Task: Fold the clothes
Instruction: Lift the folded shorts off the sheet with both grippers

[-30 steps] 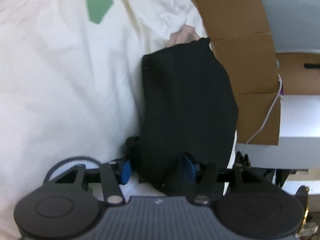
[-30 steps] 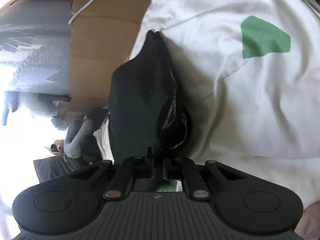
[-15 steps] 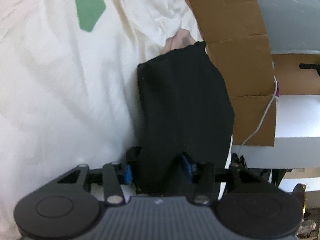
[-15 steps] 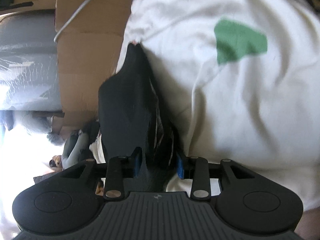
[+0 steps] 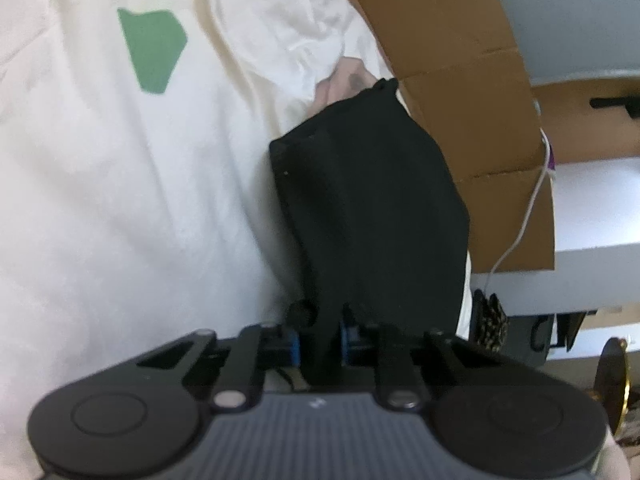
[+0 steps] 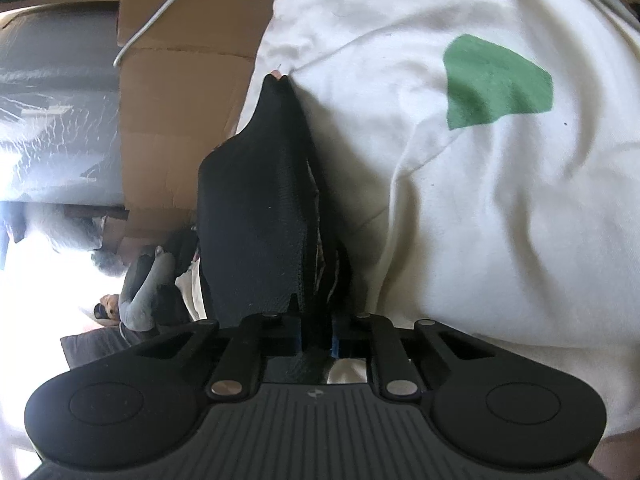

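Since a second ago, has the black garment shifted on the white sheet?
No. The black garment keeps its spot beside the cardboard and the sheet's green patch, while both grippers' jaws are closing on its near edge.

A lived-in room of a home, seemingly a bedroom mid-move or used for storage: rumpled white bedding with a green patch fills most of both views, as on a bed. Flattened brown cardboard stands along its edge with a thin white cable trailing across it, and beside it sits a large grey form wrapped in clear plastic film. Loose clothes lie heaped on the floor below, in bright light from one side.
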A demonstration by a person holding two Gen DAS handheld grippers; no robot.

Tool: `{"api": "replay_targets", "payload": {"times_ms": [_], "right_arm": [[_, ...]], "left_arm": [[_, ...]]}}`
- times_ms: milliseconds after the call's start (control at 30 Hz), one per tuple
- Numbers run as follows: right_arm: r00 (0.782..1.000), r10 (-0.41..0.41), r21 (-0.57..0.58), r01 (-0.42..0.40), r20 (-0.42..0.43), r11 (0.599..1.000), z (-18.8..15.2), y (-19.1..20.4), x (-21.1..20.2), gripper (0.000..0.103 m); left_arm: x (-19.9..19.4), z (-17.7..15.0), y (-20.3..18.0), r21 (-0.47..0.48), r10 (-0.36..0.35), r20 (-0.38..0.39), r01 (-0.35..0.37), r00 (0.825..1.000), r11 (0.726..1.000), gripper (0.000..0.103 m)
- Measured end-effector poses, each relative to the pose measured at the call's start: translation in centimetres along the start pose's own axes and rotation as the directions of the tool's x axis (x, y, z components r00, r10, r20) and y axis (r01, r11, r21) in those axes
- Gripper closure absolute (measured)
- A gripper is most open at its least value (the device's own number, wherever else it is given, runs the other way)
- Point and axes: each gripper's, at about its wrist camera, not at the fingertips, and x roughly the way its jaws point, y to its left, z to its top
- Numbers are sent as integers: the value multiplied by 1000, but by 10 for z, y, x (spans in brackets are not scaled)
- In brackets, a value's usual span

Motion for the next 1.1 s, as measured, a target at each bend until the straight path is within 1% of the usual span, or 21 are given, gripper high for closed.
{"api": "replay_targets", "payload": {"times_ms": [167, 267, 367, 467, 500, 567, 600, 633, 667, 700, 767, 867, 933, 1033, 1100], "right_arm": [[1000, -6, -18, 6, -14, 1000, -3, 5, -3, 93], [999, -8, -30, 7, -39, 1000, -7, 6, -5, 93], [998, -10, -39, 8, -63, 999, -13, 5, -10, 93], [995, -22, -56, 16, -97, 998, -20, 5, -13, 93], [994, -25, -61, 18, -109, 998, -23, 4, -14, 93], [990, -37, -73, 27, -139, 997, -29, 4, -14, 93], [987, -43, -80, 31, -155, 996, -33, 5, -14, 93], [984, -48, -86, 33, -172, 996, -37, 5, -14, 93], [981, -53, -92, 36, -188, 995, -41, 6, -14, 93], [978, -56, -97, 36, -203, 995, -45, 6, -15, 93], [972, -59, -106, 35, -228, 994, -53, 6, -16, 93], [965, -63, -119, 34, -256, 992, -61, 7, -17, 94], [961, -74, -134, 39, -265, 990, -64, 9, -17, 94], [963, -92, -157, 53, -254, 986, -63, 11, -21, 94], [967, -96, -166, 57, -235, 985, -59, 13, -25, 94]], "left_arm": [[-7, -7, -15, 71, 33, 6, -33, 999, 997, 90], [-13, -15, -16, 89, 46, 6, -46, 999, 995, 91], [-20, -24, -14, 94, 58, -9, -57, 998, 994, 91], [-28, -37, -11, 113, 91, -33, -86, 995, 990, 91], [-32, -30, -11, 121, 110, -43, -104, 993, 987, 91], [-39, -5, -12, 132, 153, -63, -143, 986, 981, 91], [-34, 2, -25, 137, 169, -70, -158, 983, 978, 91], [-25, 6, -47, 143, 182, -75, -170, 980, 975, 91], [-24, 5, -54, 148, 194, -81, -181, 978, 972, 91], [-23, 5, -53, 151, 203, -88, -189, 975, 970, 91], [-25, -2, -52, 170, 225, -103, -206, 969, 964, 91], [-55, -30, -43, 189, 250, -125, -225, 960, 956, 91], [-62, -37, -42, 194, 270, -144, -240, 952, 951, 91], [-56, -45, -47, 222, 309, -195, -265, 931, 938, 91], [-37, -45, -57, 226, 313, -229, -262, 922, 938, 91]]}}
